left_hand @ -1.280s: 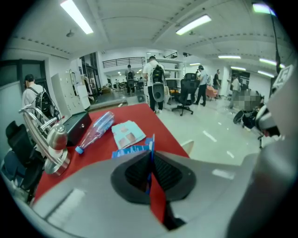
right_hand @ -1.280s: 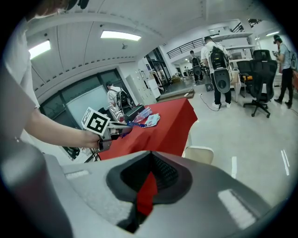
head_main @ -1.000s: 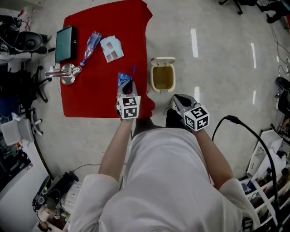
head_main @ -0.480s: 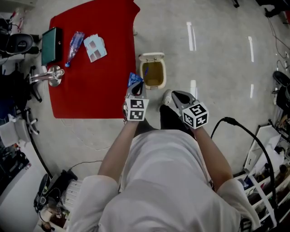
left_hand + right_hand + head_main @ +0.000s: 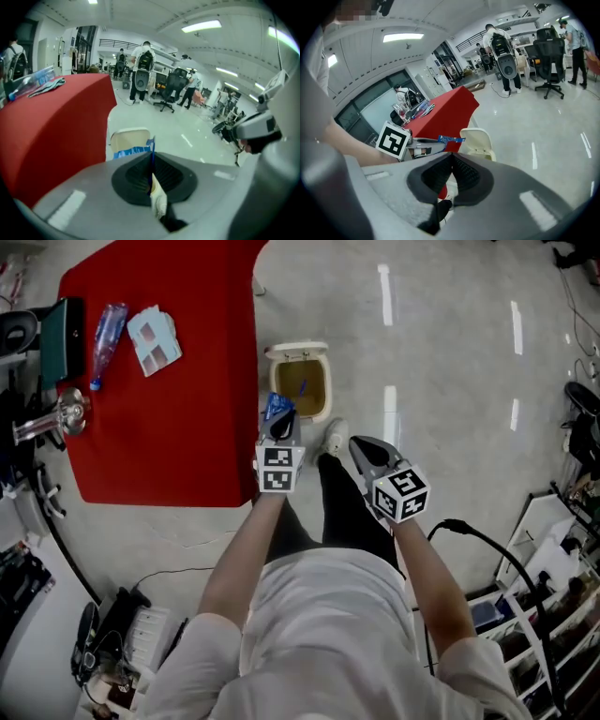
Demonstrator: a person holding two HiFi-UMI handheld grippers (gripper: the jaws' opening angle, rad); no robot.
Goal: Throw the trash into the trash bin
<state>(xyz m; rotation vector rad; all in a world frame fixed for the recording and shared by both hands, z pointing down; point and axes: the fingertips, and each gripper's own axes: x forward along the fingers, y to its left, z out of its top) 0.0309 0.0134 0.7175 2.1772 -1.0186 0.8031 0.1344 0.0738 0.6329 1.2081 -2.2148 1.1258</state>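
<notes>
Left gripper [image 5: 284, 422] nearer trash bin [image 5: 297, 352], blue wrapper [image 5: 275, 407] half hidden

we stood in what looked like a large open lab or workshop hall. we saw a polished pale floor [image 5: 450, 362], long ceiling strip lights [image 5: 201, 26], rolling office chairs [image 5: 548, 51], people wearing backpacks [image 5: 143, 61], glass-walled rooms [image 5: 370, 112], loose cables [image 5: 469, 526] and crowded equipment shelves [image 5: 553, 606] along the edges. a red-covered table [image 5: 178, 418] stood out in the open floor space.
</notes>
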